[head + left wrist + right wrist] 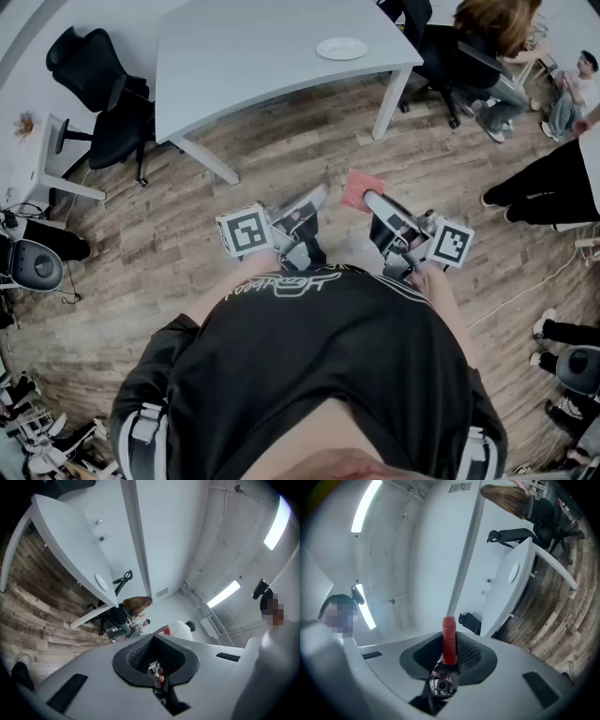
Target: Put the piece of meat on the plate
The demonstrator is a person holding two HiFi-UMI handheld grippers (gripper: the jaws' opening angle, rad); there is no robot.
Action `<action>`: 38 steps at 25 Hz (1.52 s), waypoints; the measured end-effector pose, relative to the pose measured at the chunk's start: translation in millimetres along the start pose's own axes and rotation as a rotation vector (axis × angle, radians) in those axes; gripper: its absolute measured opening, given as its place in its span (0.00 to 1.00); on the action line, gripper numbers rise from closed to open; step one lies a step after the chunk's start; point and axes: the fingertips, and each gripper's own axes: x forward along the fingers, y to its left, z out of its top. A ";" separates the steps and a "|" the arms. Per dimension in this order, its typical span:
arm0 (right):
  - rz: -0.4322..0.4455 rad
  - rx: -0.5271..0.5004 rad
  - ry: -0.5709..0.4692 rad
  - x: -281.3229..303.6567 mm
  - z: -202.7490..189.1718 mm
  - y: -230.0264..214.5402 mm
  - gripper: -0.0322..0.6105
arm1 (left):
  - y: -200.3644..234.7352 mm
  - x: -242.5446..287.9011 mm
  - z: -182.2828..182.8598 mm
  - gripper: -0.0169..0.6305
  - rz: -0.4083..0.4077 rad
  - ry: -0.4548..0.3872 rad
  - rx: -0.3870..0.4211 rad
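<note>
A flat red piece of meat stands out from my right gripper, which is shut on it and held close in front of my body. In the right gripper view the meat stands on edge, pinched between the dark pads. Beside it, my left gripper is held at the same height, and in its own view the left gripper has its jaws together with nothing between them. A white plate lies on the far right part of the pale table, well ahead of both grippers. The plate also shows in the right gripper view.
Wood floor lies between me and the table. A black office chair stands at the table's left end. More chairs and seated people are at the upper right, and a person in black stands at the right edge.
</note>
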 end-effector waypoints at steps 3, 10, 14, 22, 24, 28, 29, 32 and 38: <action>0.001 0.001 -0.004 1.3 3.3 -1.3 0.17 | -0.7 2.9 2.6 0.04 -0.008 0.002 0.005; 0.007 0.002 -0.009 -4.1 3.6 1.3 0.17 | -3.5 4.6 -2.0 0.04 0.001 0.005 0.005; 0.009 -0.001 -0.015 -7.5 3.8 4.1 0.17 | -7.3 4.5 -4.1 0.04 -0.002 0.001 0.000; 0.031 0.032 -0.054 -23.3 12.7 9.8 0.17 | -12.7 10.5 -15.7 0.04 -0.002 0.003 0.009; 0.034 0.032 -0.052 -24.5 13.2 11.6 0.17 | -15.3 10.9 -16.5 0.04 -0.006 0.001 0.004; 0.041 0.019 -0.035 -24.8 9.2 12.1 0.17 | -17.6 9.5 -14.0 0.04 -0.011 0.011 0.071; 0.040 0.015 -0.031 -23.9 8.6 11.0 0.17 | -16.9 9.2 -13.5 0.04 -0.012 0.011 0.072; 0.034 0.017 -0.023 -19.3 6.7 4.8 0.17 | -8.7 6.8 -14.0 0.04 -0.001 -0.004 0.000; -0.006 0.035 -0.012 -14.1 11.0 -12.8 0.17 | 5.7 18.2 -3.9 0.04 -0.010 0.000 -0.029</action>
